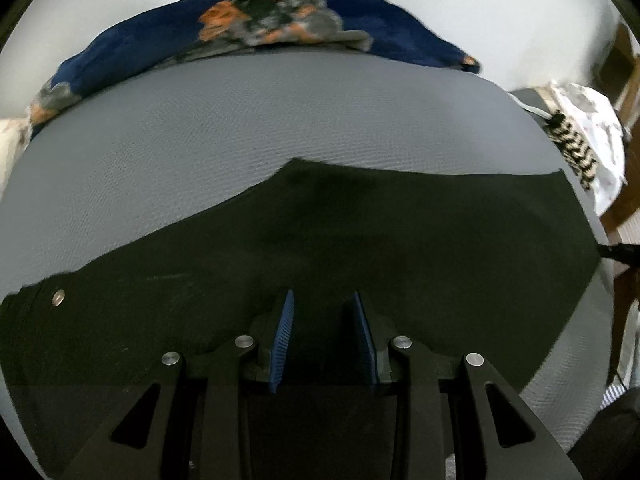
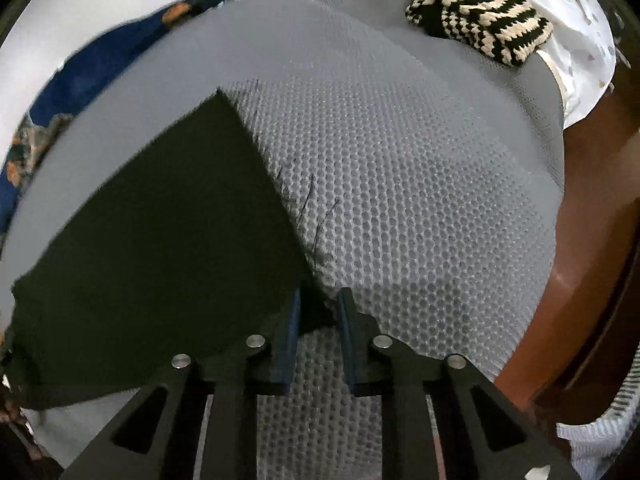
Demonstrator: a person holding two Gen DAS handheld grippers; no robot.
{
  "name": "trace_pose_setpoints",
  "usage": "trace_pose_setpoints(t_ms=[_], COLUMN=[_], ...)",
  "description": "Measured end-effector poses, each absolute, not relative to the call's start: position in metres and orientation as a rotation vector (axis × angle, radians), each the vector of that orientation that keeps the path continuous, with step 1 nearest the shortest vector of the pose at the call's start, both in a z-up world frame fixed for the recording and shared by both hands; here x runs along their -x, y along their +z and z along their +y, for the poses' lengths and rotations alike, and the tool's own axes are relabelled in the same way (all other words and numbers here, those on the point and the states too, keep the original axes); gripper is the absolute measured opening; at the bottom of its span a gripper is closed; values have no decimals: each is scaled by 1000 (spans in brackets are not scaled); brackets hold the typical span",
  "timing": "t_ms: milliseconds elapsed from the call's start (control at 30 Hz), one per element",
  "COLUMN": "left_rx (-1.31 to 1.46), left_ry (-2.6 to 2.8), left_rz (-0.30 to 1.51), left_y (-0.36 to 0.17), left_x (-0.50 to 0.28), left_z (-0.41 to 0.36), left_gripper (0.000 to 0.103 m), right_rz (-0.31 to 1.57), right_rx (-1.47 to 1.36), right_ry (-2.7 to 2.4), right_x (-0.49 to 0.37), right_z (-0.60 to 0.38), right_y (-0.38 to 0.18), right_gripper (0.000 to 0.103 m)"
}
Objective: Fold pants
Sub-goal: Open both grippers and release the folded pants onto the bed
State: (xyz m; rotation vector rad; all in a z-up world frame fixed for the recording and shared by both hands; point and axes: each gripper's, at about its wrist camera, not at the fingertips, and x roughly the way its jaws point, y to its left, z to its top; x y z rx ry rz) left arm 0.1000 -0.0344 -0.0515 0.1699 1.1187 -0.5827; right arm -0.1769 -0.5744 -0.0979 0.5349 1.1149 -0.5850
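Black pants (image 1: 360,240) lie flat on a grey mesh mattress (image 1: 240,120), with a metal snap button (image 1: 59,298) at the left end. My left gripper (image 1: 322,296) hovers over the middle of the pants, blue pads apart, and I see no cloth pinched between them. In the right wrist view the pants (image 2: 160,240) end in a straight hem edge running down to a corner. My right gripper (image 2: 320,294) stands at that corner. The cloth tip lies between its pads, and a narrow gap shows by the right pad.
A blue blanket with orange patches (image 1: 280,12) lies bunched along the mattress's far edge. A black-and-cream striped knit (image 2: 476,36) rests on white patterned cloth (image 2: 580,40) at the far right. Brown wood (image 2: 580,240) shows past the mattress's (image 2: 400,200) right edge.
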Motion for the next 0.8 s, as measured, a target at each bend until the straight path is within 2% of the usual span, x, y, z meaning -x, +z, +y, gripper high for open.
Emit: trace_pose_setpoints(t_ms=[167,367,633,800], left_rx=[-72,-52,23,63], left_ry=[-531,-486,-372,-364], left_rz=[1162,1074,1068,1099], left_y=[-58,-34,-35,-46], left_x=[-109,-109,-116,-112], left_z=[-11,12,74,102], left_gripper=[32,34,34,34], right_rz=[1083,1015,1090,1178], right_rx=[-437,-355,-138,-68], right_ry=[-599,-257,309,541], right_x=[158,76,-71,-131], right_z=[-564,-488,-308,-223], right_y=[-67,-29,-45,-70], right_gripper=[20,22,27,30])
